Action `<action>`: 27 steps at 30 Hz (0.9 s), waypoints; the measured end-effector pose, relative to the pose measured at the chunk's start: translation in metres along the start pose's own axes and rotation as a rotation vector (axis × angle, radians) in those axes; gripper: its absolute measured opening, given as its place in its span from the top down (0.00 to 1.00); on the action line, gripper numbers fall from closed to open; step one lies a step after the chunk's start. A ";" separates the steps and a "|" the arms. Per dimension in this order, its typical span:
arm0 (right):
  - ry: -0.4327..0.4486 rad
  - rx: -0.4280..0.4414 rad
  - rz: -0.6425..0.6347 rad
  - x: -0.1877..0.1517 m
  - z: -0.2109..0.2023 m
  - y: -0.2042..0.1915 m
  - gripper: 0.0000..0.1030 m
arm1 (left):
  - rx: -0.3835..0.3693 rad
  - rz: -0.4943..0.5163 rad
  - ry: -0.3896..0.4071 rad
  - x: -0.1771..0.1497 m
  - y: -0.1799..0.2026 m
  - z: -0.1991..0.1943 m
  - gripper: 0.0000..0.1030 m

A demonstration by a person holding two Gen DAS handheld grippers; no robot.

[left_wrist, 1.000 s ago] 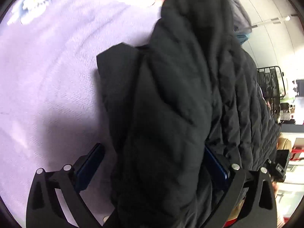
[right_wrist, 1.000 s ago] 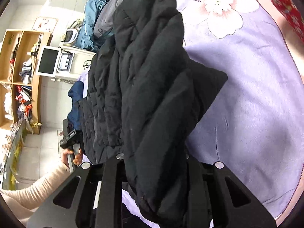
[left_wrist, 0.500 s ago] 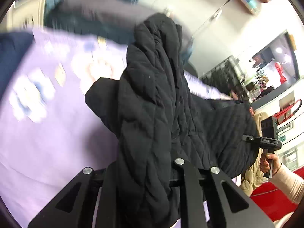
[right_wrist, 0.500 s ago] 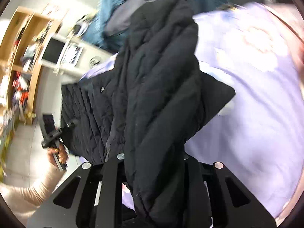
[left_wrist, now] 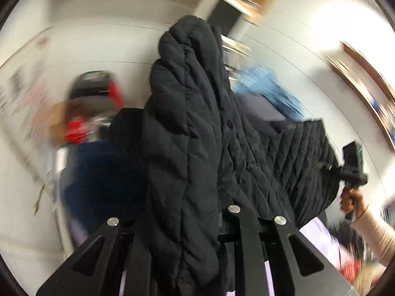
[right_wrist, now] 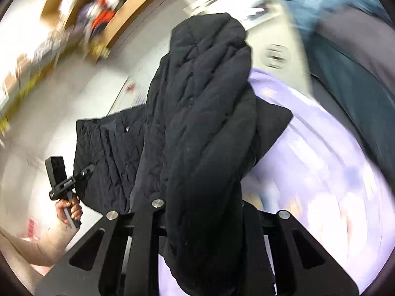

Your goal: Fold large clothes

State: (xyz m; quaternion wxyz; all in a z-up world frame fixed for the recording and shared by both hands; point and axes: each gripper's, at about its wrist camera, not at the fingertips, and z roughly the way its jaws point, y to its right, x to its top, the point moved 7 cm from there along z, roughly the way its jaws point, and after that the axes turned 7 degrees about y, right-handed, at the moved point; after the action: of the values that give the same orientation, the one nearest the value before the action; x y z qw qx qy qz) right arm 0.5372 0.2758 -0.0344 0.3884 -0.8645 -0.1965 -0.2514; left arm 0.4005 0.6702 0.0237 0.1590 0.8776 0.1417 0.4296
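The jacket [left_wrist: 187, 133], black and quilted, hangs lifted between our two hands, above the lilac sheet [right_wrist: 321, 172]. Our left hand-held gripper [left_wrist: 182, 212] is clamped tight on a thick bunch of it; its jaws have just closed in from wide onto the fabric. Our right hand-held gripper [right_wrist: 200, 204] is likewise pinched on a padded fold. Each view shows the other gripper at the jacket's far edge, with a cream sleeve [left_wrist: 375, 231] behind it. The background is blurred.

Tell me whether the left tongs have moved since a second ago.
Yes. The left tongs, shut on the black jacket, have swung up: the purple sheet that filled their view now sits low, with wall behind.
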 end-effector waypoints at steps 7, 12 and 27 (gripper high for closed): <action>-0.224 -0.063 -0.168 0.103 0.170 -0.023 0.79 | 0.109 -0.350 0.006 -0.052 -0.107 0.031 0.82; -0.330 -0.256 -0.079 0.092 0.221 0.047 0.66 | 0.106 -0.543 0.025 -0.093 -0.148 0.052 0.63; -0.010 -0.523 0.120 0.075 0.122 0.091 0.24 | 0.389 -0.150 -0.091 -0.059 -0.170 0.034 0.09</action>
State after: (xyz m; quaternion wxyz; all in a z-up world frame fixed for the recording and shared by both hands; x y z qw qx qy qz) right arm 0.6804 0.3239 -0.1123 0.1653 -0.9468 -0.0753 -0.2658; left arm 0.3740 0.7964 -0.1058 0.0243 0.8972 0.2795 0.3412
